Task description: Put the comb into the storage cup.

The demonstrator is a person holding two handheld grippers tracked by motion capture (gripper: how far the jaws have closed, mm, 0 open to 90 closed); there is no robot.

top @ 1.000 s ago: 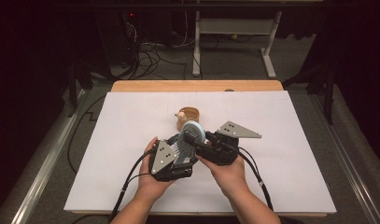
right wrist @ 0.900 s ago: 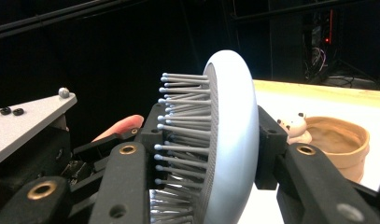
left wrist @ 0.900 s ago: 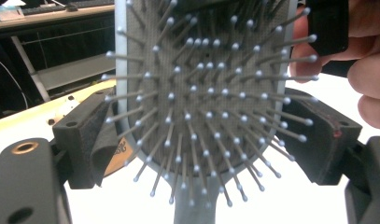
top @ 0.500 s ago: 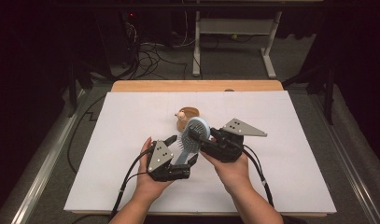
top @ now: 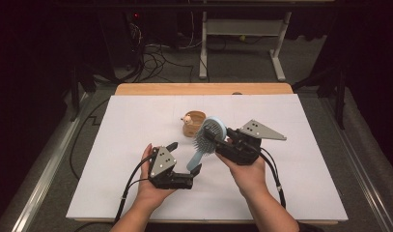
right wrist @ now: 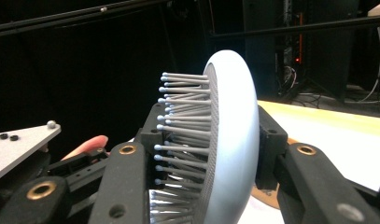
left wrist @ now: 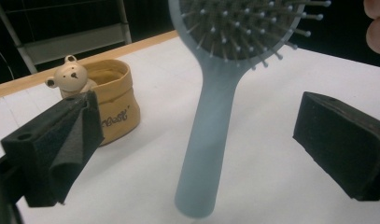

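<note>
A light blue hairbrush (top: 209, 137) hangs tilted over the white sheet, handle (left wrist: 211, 140) pointing down. My right gripper (top: 217, 139) is shut on its round head (right wrist: 229, 135), one jaw among the bristles and one against the back. My left gripper (top: 184, 157) has just been opening. Its jaws now stand wide apart on either side of the handle, and neither pad (left wrist: 61, 144) touches it. A small tan pot (top: 195, 124) with a bear figurine (left wrist: 71, 77) on its rim stands just behind the brush.
A white sheet (top: 136, 121) covers the table, with a wooden strip (top: 203, 89) showing along the far edge. Beyond it are a desk frame (top: 242, 38) and loose cables (top: 155, 58) on the floor. Both hands are near the front middle.
My left gripper's jaws have spread apart and let go of the brush handle. The right gripper keeps its hold on the brush head, and both hands stay about where they were.
</note>
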